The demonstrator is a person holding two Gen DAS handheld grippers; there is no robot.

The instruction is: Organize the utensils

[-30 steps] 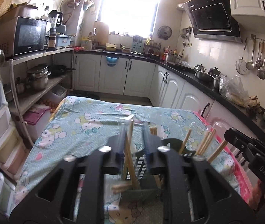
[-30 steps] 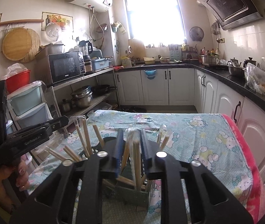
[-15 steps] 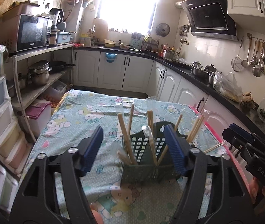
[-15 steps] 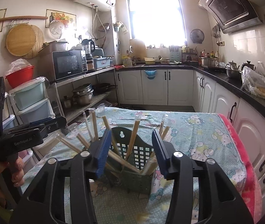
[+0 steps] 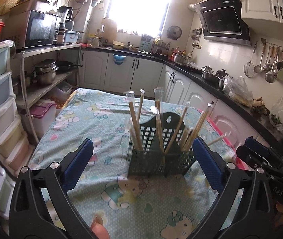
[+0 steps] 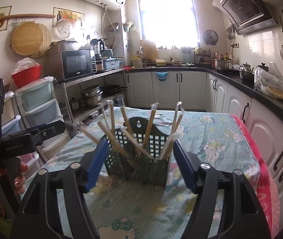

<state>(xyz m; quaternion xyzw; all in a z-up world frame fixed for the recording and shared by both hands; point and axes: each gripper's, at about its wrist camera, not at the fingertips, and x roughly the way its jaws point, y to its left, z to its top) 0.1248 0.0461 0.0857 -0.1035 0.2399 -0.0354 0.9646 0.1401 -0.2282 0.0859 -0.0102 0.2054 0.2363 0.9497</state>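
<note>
While both grippers [image 5: 143,165] [image 6: 139,163] have just been opening – jaws wide, nothing held – one basket [image 6: 141,159] at centre frame holds roughly ten wrapped chopsticks [image 6: 149,125]; the other gripper's "DAS" marking shows lower right.

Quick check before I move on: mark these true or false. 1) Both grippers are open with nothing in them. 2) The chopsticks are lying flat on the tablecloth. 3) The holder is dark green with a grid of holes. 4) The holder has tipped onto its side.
1) True: the left gripper and right gripper have just been opening and hold nothing.
2) False: the wrapped chopsticks stand leaning in the holder.
3) True.
4) False: it stands upright on the tablecloth.
</note>
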